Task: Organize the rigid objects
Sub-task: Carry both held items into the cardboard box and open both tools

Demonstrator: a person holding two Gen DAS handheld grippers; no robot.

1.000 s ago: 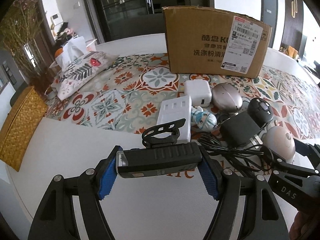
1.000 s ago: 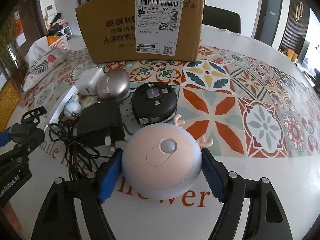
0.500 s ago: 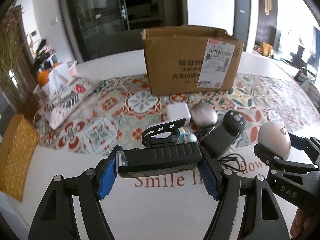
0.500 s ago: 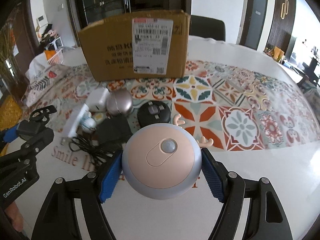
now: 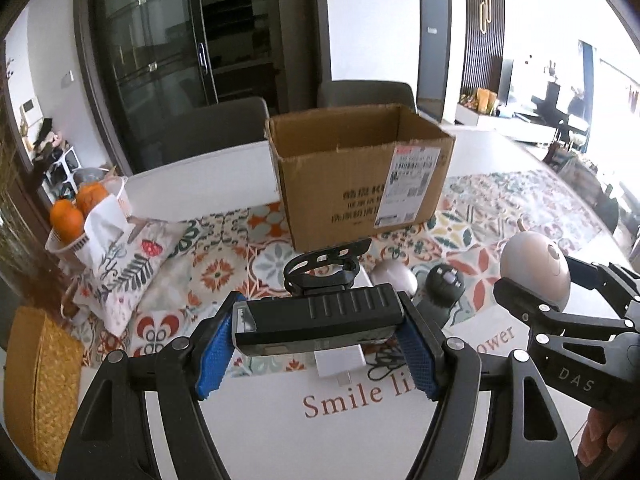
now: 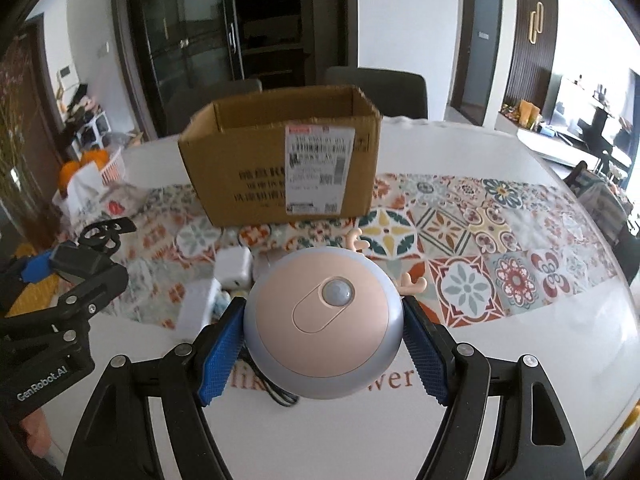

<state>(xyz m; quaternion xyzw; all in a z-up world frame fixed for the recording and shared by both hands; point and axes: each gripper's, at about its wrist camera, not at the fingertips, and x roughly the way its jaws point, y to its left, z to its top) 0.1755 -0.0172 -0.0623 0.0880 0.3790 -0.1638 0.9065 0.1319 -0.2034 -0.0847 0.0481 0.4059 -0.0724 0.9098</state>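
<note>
1. Where the white desk (image 5: 224,168) carries a patterned tile runner (image 6: 472,240), an open cardboard box (image 5: 360,184) stands at its far side.
2. Left claw (image 5: 318,330) grips a black bike light (image 5: 316,318), raised above the desk.
3. Right claw (image 6: 322,330) clamps a pink round night light (image 6: 322,320), also aloft.
4. Behind: grey chairs (image 6: 376,92), dark glass cabinet (image 5: 160,52); oranges (image 5: 76,208) at left.

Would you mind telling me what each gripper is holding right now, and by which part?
The left gripper clamps a black bike light by its two short ends. The right gripper clamps a round pink night light by opposite sides of its rim.
</note>
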